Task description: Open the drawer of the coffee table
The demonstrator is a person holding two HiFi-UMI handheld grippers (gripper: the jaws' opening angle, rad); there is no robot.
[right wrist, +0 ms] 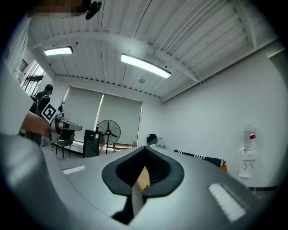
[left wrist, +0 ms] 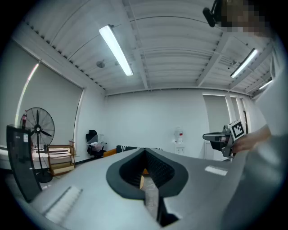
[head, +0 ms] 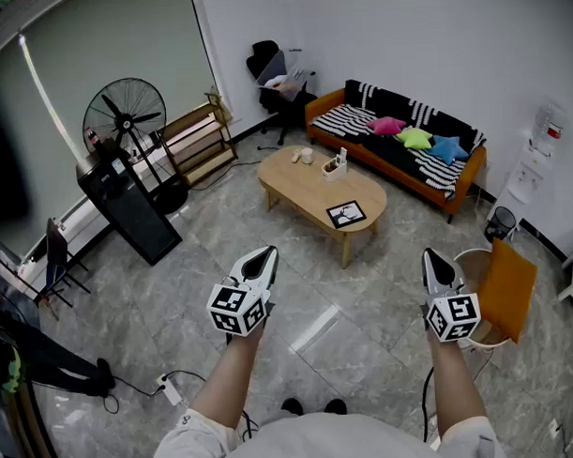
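Observation:
The oval wooden coffee table (head: 304, 187) stands in the middle of the room, a good way ahead of me; no drawer front shows from here. On its top are a white holder (head: 336, 165), small cups (head: 303, 155) and a black-and-white card (head: 346, 214). My left gripper (head: 261, 260) is held level over the tiled floor, pointing toward the table, its jaws together with nothing in them. My right gripper (head: 434, 261) is held level to the right, also shut and empty. Each gripper view shows its own closed jaws: the left gripper (left wrist: 145, 150) and the right gripper (right wrist: 145, 148).
A striped sofa (head: 396, 135) with coloured cushions lines the far wall. A standing fan (head: 123, 112), a black unit (head: 131, 205) and a wooden rack (head: 199, 142) are at left. An orange-cushioned seat (head: 502, 283) is close at my right. A power strip (head: 170, 387) lies on the floor.

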